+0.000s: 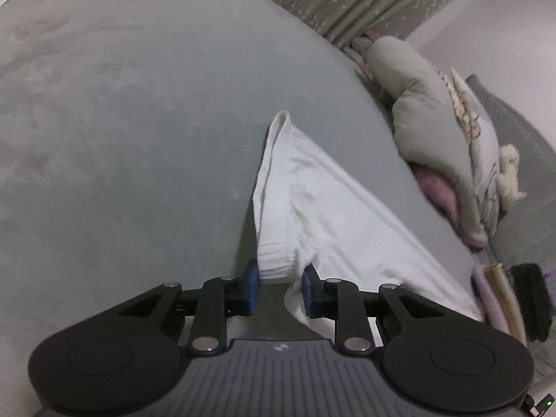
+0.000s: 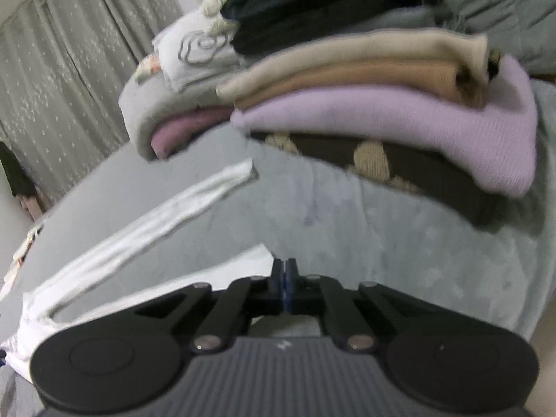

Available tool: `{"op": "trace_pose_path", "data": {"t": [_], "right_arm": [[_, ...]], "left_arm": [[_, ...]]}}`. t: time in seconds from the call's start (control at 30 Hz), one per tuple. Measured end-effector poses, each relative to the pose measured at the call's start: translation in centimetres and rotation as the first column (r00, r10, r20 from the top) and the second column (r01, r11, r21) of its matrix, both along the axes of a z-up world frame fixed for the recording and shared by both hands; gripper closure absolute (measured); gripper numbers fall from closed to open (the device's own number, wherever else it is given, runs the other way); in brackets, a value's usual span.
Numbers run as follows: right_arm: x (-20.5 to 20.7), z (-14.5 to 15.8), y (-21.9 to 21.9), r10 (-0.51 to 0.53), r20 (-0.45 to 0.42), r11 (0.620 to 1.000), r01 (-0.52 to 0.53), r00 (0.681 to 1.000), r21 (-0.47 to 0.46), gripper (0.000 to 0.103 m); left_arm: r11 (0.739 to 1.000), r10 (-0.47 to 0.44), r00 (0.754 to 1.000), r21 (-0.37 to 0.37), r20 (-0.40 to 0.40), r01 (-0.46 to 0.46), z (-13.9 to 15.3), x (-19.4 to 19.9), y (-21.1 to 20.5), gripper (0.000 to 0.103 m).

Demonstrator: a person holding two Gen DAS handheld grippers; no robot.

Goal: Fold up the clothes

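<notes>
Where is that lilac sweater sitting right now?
In the right wrist view, the lilac sweater sits upper right in a folded stack on the grey bed, under a tan sweater and on a brown patterned one.

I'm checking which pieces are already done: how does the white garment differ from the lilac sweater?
The white garment lies spread out and unfolded on the grey bedcover, its ribbed hem between the left hand-held gripper's pads; the lilac sweater is folded and untouched. The white garment lies alone; the lilac sweater sits in a stack. Both are knitted.
</notes>
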State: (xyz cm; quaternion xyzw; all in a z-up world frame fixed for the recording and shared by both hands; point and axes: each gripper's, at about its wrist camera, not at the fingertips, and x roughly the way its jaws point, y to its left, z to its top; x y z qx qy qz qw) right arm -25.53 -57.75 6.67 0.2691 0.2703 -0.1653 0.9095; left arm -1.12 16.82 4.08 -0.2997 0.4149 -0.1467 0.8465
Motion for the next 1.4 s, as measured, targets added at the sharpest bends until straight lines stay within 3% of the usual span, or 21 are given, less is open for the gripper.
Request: {"op": "trace_pose_path", "data": {"t": [0.13, 0.23, 0.4, 0.5, 0.57, 0.7, 0.87, 1.03, 1.13, 1.23, 1.4], "right_arm": [[-0.5, 2.6, 0.6, 0.004, 0.053, 0.999, -0.003, 0.999, -0.032, 0.103], [-0.9, 3.5, 1.1, 0.008, 0.052, 0.999, -0.006, 0.999, -0.042, 0.103], [-0.3, 0.9, 1.3, 0.015, -0.117, 0.995, -0.026, 0.993, -0.092, 0.102], [0.1, 0.0, 1.1, -0.004, -0.165, 0.989, -0.021, 0.986, -0.147, 0.093], [0.6, 0.3, 0.4, -0.013, -0.146, 0.990, -0.008, 0.989, -0.141, 0.071], [3.0, 1.0, -0.8, 0.006, -0.111, 0.993, -0.019, 0.994, -0.118, 0.066], [9.5, 0.2, -2.7, 0.057, -0.062, 0.997, -0.053, 0.996, 0.065, 0.066], [14.9, -2.1, -4.4, 0.024, 0.002, 0.954, -0.023, 1.000, 0.300, 0.066], [17.2, -3.5, -4.4, -0.001, -0.032, 0.950, 0.011, 0.999, 0.313, 0.069], [18.1, -4.5, -4.5, -0.031, -0.030, 0.957, 0.038, 0.999, 0.286, 0.078], [18.5, -5.3, -4.9, -0.066, -0.012, 0.955, 0.067, 0.998, 0.289, 0.090]], "left_arm": [[1.000, 0.007, 1.000, -0.020, 0.010, -0.007, 0.6, -0.3, 0.5, 0.081], [1.000, -0.007, 1.000, 0.018, 0.000, 0.007, 0.3, -0.7, 0.2, 0.081], [0.994, -0.039, 0.999, 0.100, -0.033, 0.042, -0.3, -0.6, -0.3, 0.080], [0.991, -0.027, 0.999, 0.129, -0.044, 0.033, 0.0, -0.4, 0.1, 0.079], [0.988, 0.019, 0.999, 0.154, -0.028, -0.014, 0.8, -0.1, 1.0, 0.078], [0.976, 0.075, 0.997, 0.201, 0.028, -0.079, 2.6, 0.2, 1.4, 0.074], [0.957, -0.088, 0.994, 0.282, 0.058, 0.068, 2.5, 1.2, -6.3, 0.063], [0.923, -0.173, 0.983, 0.358, 0.057, 0.142, 1.2, 2.9, -13.3, 0.058], [0.909, -0.219, 0.974, 0.376, 0.059, 0.182, 0.7, 3.5, -17.0, 0.058], [0.884, -0.287, 0.954, 0.407, 0.087, 0.229, 1.0, 3.4, -20.3, 0.051], [0.820, -0.404, 0.908, 0.486, 0.114, 0.304, 0.9, 3.6, -25.7, 0.050]]}}
